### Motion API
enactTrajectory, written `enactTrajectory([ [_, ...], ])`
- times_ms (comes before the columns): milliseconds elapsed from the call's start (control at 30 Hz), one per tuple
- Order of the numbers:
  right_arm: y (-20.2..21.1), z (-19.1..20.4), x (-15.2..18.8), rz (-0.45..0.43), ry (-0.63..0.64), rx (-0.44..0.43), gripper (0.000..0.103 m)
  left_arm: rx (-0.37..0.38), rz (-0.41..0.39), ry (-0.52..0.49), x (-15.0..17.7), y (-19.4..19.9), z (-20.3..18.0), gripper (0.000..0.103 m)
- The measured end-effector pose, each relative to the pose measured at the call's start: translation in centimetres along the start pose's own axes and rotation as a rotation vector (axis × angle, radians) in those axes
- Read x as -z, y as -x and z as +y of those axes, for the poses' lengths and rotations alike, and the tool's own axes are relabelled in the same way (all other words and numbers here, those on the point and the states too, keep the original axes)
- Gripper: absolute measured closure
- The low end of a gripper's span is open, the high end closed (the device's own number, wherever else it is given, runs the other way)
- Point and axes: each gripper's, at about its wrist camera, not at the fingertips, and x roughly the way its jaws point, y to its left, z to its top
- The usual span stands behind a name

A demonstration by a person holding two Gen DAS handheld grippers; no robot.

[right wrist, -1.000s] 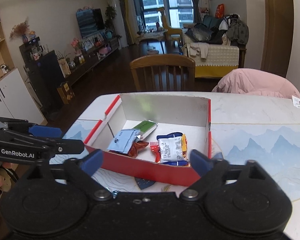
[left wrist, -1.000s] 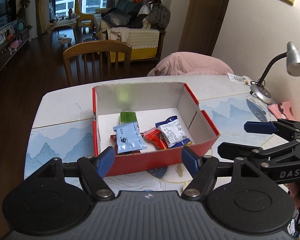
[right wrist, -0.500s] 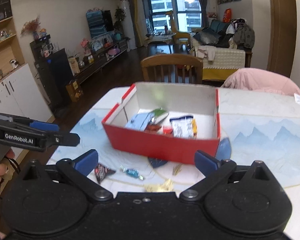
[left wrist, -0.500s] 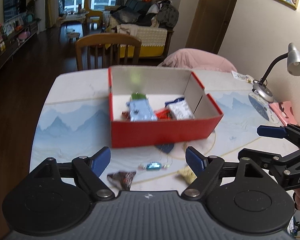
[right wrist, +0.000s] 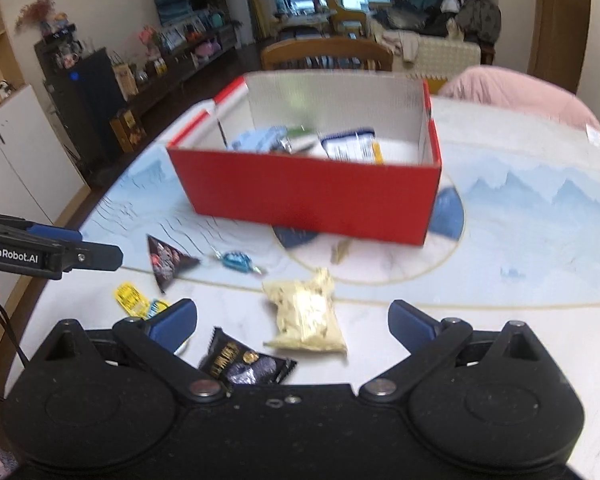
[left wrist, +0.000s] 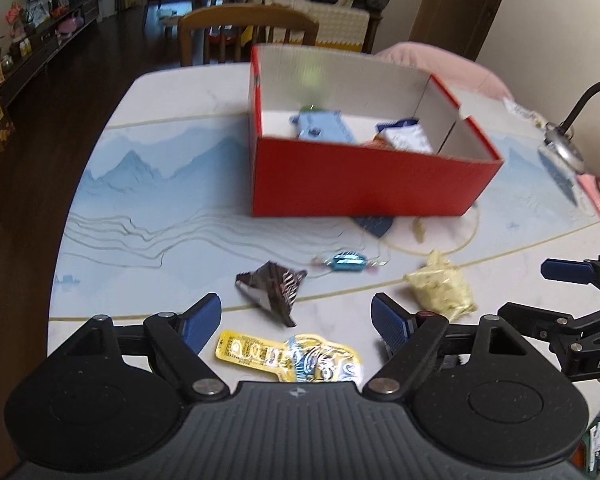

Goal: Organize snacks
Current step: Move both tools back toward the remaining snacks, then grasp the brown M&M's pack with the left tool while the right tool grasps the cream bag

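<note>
- One red box [left wrist: 364, 184] stands on the table [left wrist: 148, 184], toward its far edge.
- Three packets at least show inside the box: one light blue [left wrist: 324, 128], one white with a blue top [left wrist: 406, 136], one green, mostly hidden [right wrist: 300, 132]. More may lie below the box wall.
- Six loose snacks lie on the table between the box and the near edge: one dark triangular packet [left wrist: 272, 288], one blue wrapped candy [left wrist: 346, 262], one pale yellow bag [left wrist: 440, 290], one yellow foil packet [left wrist: 288, 358], one black packet [right wrist: 248, 364], one small tan piece [left wrist: 419, 230] just beside the box.
- Two grippers: left gripper [left wrist: 296, 320], right gripper [right wrist: 292, 320].
</note>
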Motion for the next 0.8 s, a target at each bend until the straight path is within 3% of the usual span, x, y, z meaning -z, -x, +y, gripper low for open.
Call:
enactTrajectory([
  [300, -4.0, -0.9, 0.5, 0.103, -0.065, -0.009, 0.008, -0.02, 0.087, 0.033, -0.5, -4.5, 0.5, 0.021],
  [800, -8.1, -1.7, -0.3, 0.191, -0.087, -0.022, 0.022, -0.061, 0.194, 0.061, -2.1, -9.2, 1.2, 0.022],
])
